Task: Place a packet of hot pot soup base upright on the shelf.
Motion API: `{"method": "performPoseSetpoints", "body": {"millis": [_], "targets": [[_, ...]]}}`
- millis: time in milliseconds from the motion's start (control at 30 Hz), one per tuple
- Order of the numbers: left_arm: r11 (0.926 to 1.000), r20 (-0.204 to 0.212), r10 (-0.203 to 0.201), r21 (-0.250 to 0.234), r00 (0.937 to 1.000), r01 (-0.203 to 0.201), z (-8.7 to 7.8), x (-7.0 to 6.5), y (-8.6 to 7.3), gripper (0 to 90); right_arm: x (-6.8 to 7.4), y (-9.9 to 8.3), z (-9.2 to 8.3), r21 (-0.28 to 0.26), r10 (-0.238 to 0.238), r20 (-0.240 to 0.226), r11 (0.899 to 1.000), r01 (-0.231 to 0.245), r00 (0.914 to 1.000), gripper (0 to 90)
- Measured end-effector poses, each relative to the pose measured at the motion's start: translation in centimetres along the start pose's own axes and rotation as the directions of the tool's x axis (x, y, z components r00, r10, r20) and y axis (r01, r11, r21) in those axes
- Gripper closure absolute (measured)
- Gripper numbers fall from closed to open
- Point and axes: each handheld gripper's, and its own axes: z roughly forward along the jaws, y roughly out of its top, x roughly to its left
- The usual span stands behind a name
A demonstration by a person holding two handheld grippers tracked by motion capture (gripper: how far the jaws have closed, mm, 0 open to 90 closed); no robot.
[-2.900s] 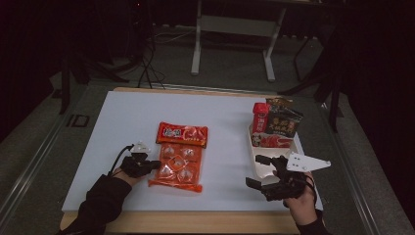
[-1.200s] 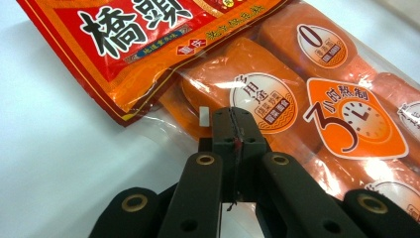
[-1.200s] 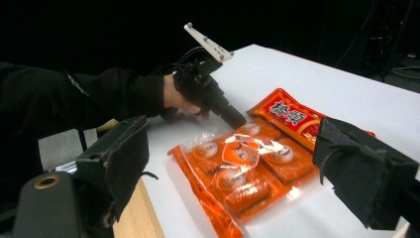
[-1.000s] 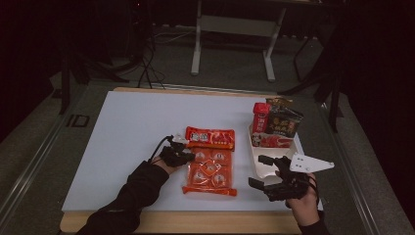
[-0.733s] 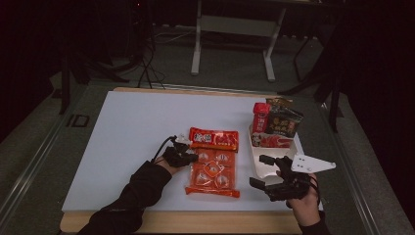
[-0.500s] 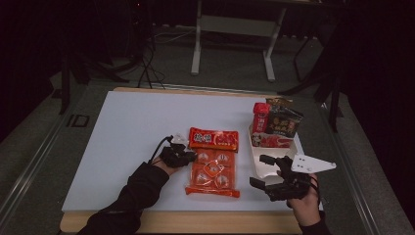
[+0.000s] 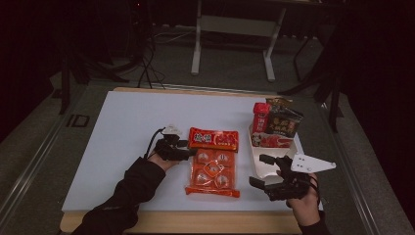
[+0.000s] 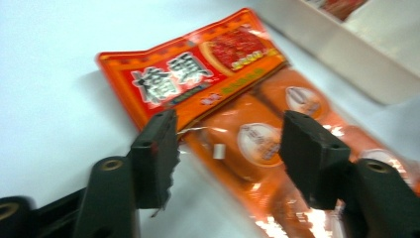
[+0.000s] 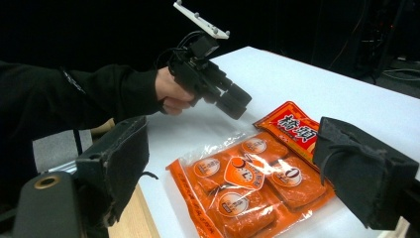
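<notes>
- Lying flat on the white table (image 7: 122, 127), the orange snack bag (image 7: 213, 164) has its long side running from the far edge toward the person, with the red label end pointing away from them.
- The bag sits in the middle of the table, just left of the white tray (image 7: 266, 164) that holds other snack packs (image 7: 276, 122).
- Since the earliest picture the bag has slid to the right, closer to the tray.
- The left gripper (image 7: 188, 151) is at the bag's left edge near the label; its jaws have just been opening, and in the left gripper view they stand spread over the bag without pinching it.
- The right gripper (image 7: 262, 170) has stayed by the tray, its jaws spread wide with nothing in them.
</notes>
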Motion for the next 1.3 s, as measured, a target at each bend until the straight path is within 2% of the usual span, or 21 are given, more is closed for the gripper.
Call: {"method": "performPoseSetpoints", "body": {"millis": [33,133,233,267,300,333,400,433,533,633,667,700,767,800,833,1033,1100,1200,1233,1267,1300], "targets": [[1.0,0.005,-0.009,0.001,0.9999,0.009,0.1,0.2,0.0,31.4,0.0,0.0,0.0,0.0,0.0,0.001,1.0,0.0,1.0,14.1],[1.0,-0.02,0.006,0.001,0.9998,-0.006,0.1,0.5,0.1,29.4,-0.1,-0.1,-0.1,0.001,0.004,0.004,1.0,-0.004,1.0,14.1],[1.0,-0.017,0.005,0.0,0.9998,-0.005,0.4,0.9,0.2,22.1,-0.1,-0.1,-0.2,0.0,0.006,0.005,1.0,-0.006,1.0,14.1],[1.0,-0.043,-0.009,-0.002,0.999,0.009,0.5,1.0,0.3,21.8,-0.1,-0.1,-0.2,0.001,0.004,0.008,1.0,-0.004,1.0,14.1],[0.9995,-0.044,-0.024,-0.023,0.9988,0.023,0.5,1.2,0.3,21.5,-0.1,-0.2,-0.2,-0.001,0.003,0.009,1.0,-0.003,1.0,14.1],[0.9995,-0.044,-0.024,-0.023,0.9988,0.023,0.5,1.2,0.3,20.0,-0.1,-0.2,-0.2,-0.001,0.003,0.009,1.0,-0.003,1.0,14.1],[0.9989,-0.06,-0.019,-0.043,0.998,0.017,0.6,1.6,0.4,18.7,-0.1,-0.2,-0.3,-0.002,0.004,0.009,1.0,-0.004,1.0,14.1],[0.9982,-0.061,0.014,-0.058,0.998,-0.018,0.7,1.8,0.4,18.7,-0.1,-0.2,-0.3,-0.001,0.004,0.011,1.0,-0.004,0.9999,14.1],[0.9976,-0.061,0.01,-0.068,0.9981,-0.014,0.8,2.2,0.6,18.7,0.0,-0.2,-0.3,0.004,0.004,0.01,1.0,-0.004,0.9999,14.1],[0.9975,-0.084,0.003,-0.07,0.9965,-0.009,1.1,2.8,0.9,18.7,0.0,-0.3,-0.3,0.007,0.002,0.011,1.0,-0.002,0.9999,14.1],[0.9981,-0.088,-0.039,-0.052,0.9954,0.034,1.3,3.1,1.1,18.7,0.0,-0.3,-0.3,0.006,0.002,0.011,1.0,-0.002,0.9999,14.1],[0.998,-0.089,-0.061,-0.022,0.9942,0.059,1.5,3.3,1.3,18.7,0.0,-0.3,-0.3,0.006,0.002,0.011,1.0,-0.002,0.9999,14.1],[0.998,-0.089,-0.061,-0.022,0.9942,0.059,1.5,3.3,1.3,18.4,0.0,-0.4,-0.3,0.008,0.0,0.014,1.0,0.0,0.9999,14.1],[0.9994,-0.093,-0.015,0.03,0.9956,0.017,2.0,3.4,1.5,18.0,0.0,-0.4,-0.3,0.01,-0.004,0.018,1.0,0.004,0.9998,14.1],[0.9994,-0.09,-0.013,0.029,0.9959,0.016,2.2,3.5,1.5,18.0,0.0,-0.4,-0.3,0.012,-0.005,0.02,1.0,0.005,0.9998,14.1],[0.9989,-0.079,-0.036,0.027,0.9962,0.039,3.1,4.4,1.4,18.2,0.1,-0.5,-0.2,0.018,-0.013,0.016,1.0,0.013,0.9998,14.1],[0.9979,-0.08,-0.039,0.049,0.996,0.043,3.8,4.8,1.4,20.1,0.1,-0.5,-0.2,0.018,-0.014,0.015,1.0,0.014,0.9998,14.1],[0.9971,-0.072,-0.049,0.055,0.9962,0.053,4.1,5.0,1.4,20.2,0.1,-0.5,-0.2,0.017,-0.014,0.015,1.0,0.013,0.9998,14.1],[0.9969,-0.076,-0.053,0.055,0.9957,0.057,4.2,5.1,1.4,26.9,0.1,-0.5,-0.2,0.017,-0.013,0.015,1.0,0.012,0.9998,14.1],[0.9965,-0.07,-0.058,0.057,0.9959,0.062,4.3,5.1,1.5,27.7,0.1,-0.5,-0.2,0.016,-0.013,0.014,1.0,0.013,0.9998,14.1],[0.9958,-0.066,-0.06,0.064,0.996,0.064,4.4,5.2,1.5,32.3,0.1,-0.5,-0.3,0.015,-0.013,0.014,1.0,0.013,0.9998,14.1]]}}
